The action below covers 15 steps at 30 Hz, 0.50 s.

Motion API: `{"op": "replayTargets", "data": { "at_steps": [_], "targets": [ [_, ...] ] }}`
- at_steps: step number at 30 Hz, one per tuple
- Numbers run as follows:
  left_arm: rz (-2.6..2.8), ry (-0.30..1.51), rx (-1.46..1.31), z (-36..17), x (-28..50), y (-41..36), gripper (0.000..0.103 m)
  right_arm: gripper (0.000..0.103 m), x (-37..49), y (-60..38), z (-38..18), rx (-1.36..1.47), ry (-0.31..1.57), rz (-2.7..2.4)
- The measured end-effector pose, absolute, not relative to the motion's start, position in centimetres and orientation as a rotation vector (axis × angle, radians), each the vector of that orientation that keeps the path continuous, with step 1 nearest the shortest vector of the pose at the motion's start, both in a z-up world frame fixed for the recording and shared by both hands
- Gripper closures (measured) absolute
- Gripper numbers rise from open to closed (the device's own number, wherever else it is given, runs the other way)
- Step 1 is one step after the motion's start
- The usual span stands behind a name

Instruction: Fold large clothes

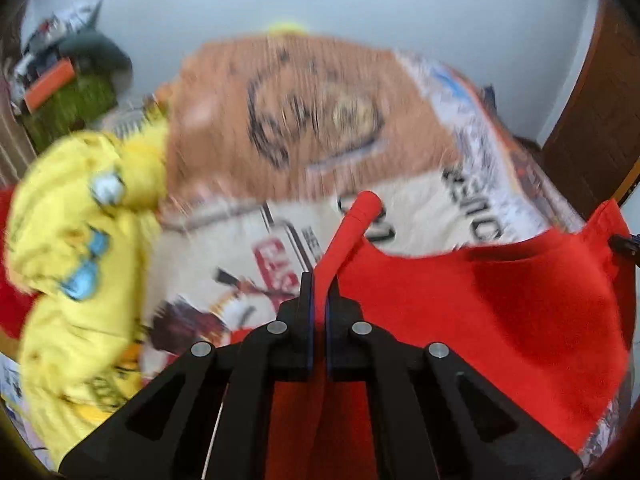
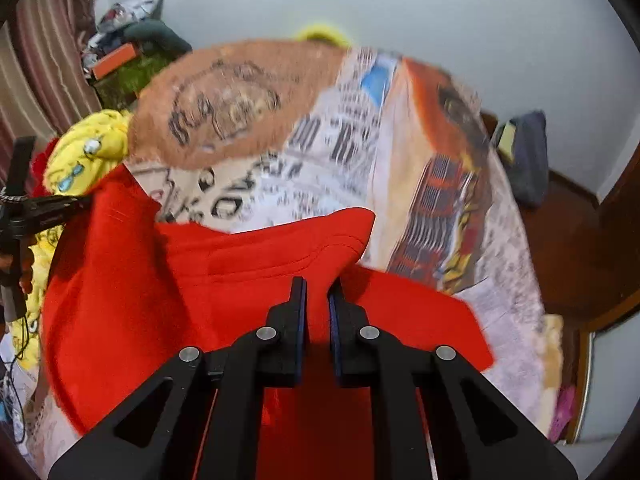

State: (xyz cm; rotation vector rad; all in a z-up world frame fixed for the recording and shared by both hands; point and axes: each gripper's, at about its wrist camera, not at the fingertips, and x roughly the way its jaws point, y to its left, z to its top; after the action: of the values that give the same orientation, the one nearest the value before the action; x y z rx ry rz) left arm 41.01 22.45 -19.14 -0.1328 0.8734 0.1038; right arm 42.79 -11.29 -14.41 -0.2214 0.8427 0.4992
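A large red fabric garment (image 2: 240, 272) is held stretched above a bed covered by a printed orange-and-white blanket (image 1: 304, 120). Its edge is pinched by the left gripper (image 1: 320, 292), jaws pressed together on a rolled corner, and by the right gripper (image 2: 318, 300), jaws clamped on a fold. A crumpled yellow printed garment (image 1: 80, 232) is seen lying at the left of the bed.

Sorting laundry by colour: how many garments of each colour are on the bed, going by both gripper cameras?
Red garment: 1, pinched by the left gripper and the right gripper
Yellow garment: 1, crumpled beside it on the printed bedspread
Total: 2 garments
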Motion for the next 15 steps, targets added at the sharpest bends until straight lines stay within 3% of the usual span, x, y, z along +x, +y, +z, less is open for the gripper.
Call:
{"op": "replayTargets", "data": {
  "at_steps": [7,15],
  "targets": [
    [0.172,0.765,-0.197,-13.9,38.2,25.7,0.101,0.095,43.4,-13.6,-10.7,-0.183,0.74,0.397],
    [0.226,0.865,-0.31,-19.4,39.6,28.5,0.101,0.095,46.2,-14.1,-13.2,-0.146,0.79,0.328]
  ]
}}
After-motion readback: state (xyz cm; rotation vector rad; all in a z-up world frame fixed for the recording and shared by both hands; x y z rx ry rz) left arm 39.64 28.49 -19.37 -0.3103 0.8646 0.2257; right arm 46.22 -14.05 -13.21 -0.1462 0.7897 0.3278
